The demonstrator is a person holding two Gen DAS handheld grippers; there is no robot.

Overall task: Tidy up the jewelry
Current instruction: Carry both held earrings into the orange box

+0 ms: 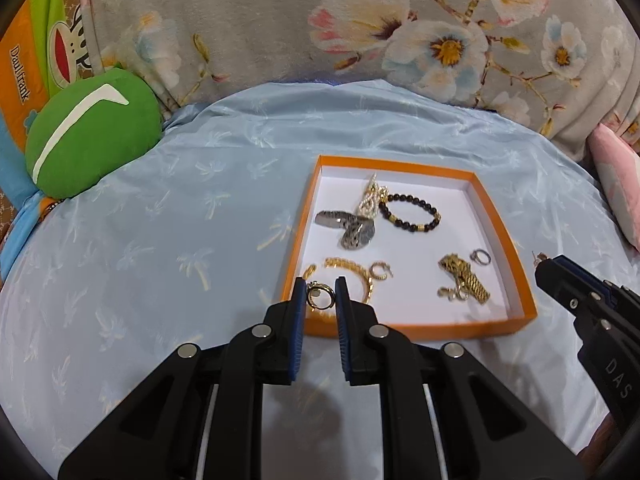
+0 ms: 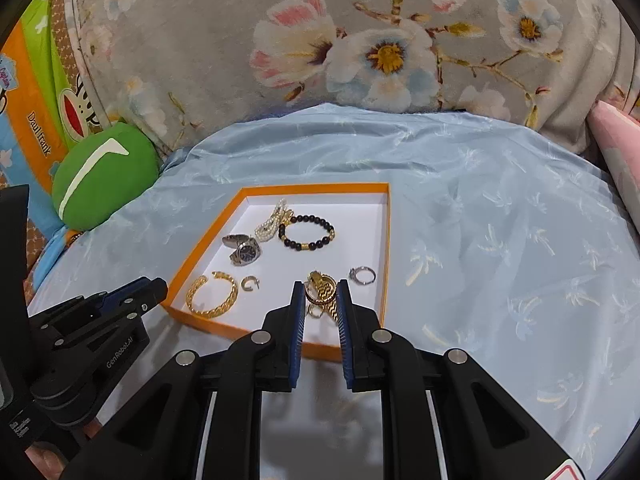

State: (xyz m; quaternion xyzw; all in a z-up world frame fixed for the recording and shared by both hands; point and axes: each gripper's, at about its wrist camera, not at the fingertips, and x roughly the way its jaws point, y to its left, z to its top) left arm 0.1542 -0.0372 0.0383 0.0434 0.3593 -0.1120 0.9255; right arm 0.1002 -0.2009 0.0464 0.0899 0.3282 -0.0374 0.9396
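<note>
The left gripper (image 1: 319,295) is clamped on a gold ring (image 1: 320,296), above the near-left corner of the orange tray (image 1: 420,326) on the bed. The right gripper (image 2: 320,298) seems clamped on a gold ring-shaped piece (image 2: 321,290), over the tray's near edge.

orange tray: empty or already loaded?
Loaded. The orange tray holds a black bead bracelet, watch, pearl strand, gold bangle, gold chain and silver ring.
</note>
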